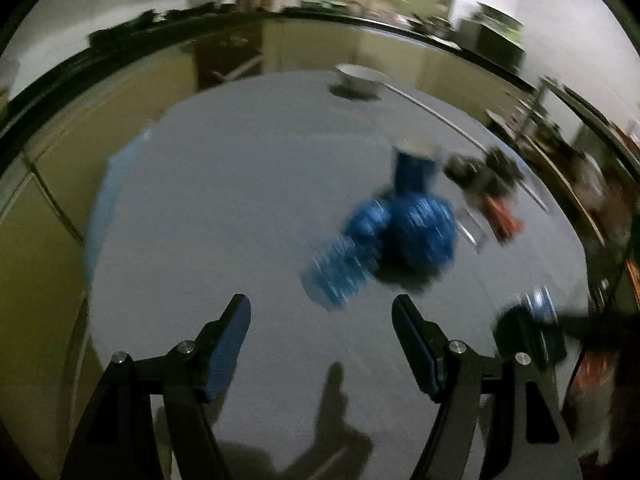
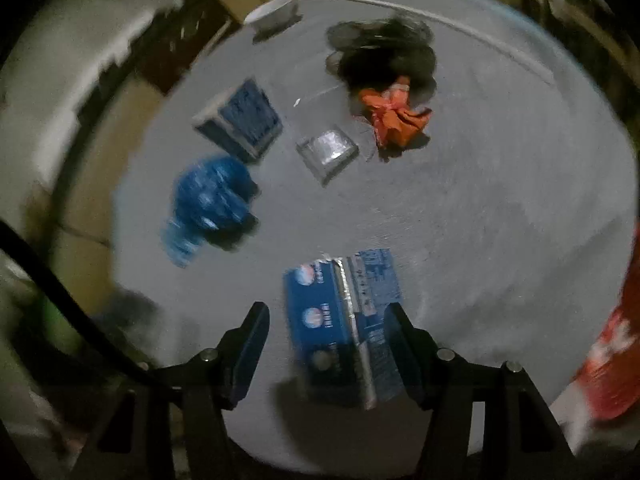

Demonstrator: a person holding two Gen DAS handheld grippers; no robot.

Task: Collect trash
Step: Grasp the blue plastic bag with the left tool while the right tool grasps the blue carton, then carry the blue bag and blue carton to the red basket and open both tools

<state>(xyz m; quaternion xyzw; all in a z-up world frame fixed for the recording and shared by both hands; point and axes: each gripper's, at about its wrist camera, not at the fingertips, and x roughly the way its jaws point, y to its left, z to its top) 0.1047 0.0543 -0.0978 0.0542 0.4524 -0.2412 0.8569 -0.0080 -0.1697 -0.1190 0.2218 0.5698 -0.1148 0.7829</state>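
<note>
A grey round table (image 1: pixel 240 200) holds trash. In the left wrist view a crumpled blue wrapper (image 1: pixel 400 236) lies ahead and right of my open, empty left gripper (image 1: pixel 322 312), with a blue carton (image 1: pixel 414 166) behind it. In the right wrist view my right gripper (image 2: pixel 326 316) is open, with a flattened blue carton (image 2: pixel 344 320) lying on the table (image 2: pixel 500 220) between its fingers, untouched as far as I can tell. Farther off lie the blue wrapper (image 2: pixel 210 200), a blue carton (image 2: pixel 244 120), a small silver box (image 2: pixel 328 150), an orange wrapper (image 2: pixel 394 114) and a black bag (image 2: pixel 384 54).
A white bowl (image 1: pixel 360 78) stands at the table's far edge; it also shows in the right wrist view (image 2: pixel 274 10). A red and white object (image 2: pixel 608 344) is at the right edge. Yellowish floor tiles surround the table. Both views are motion-blurred.
</note>
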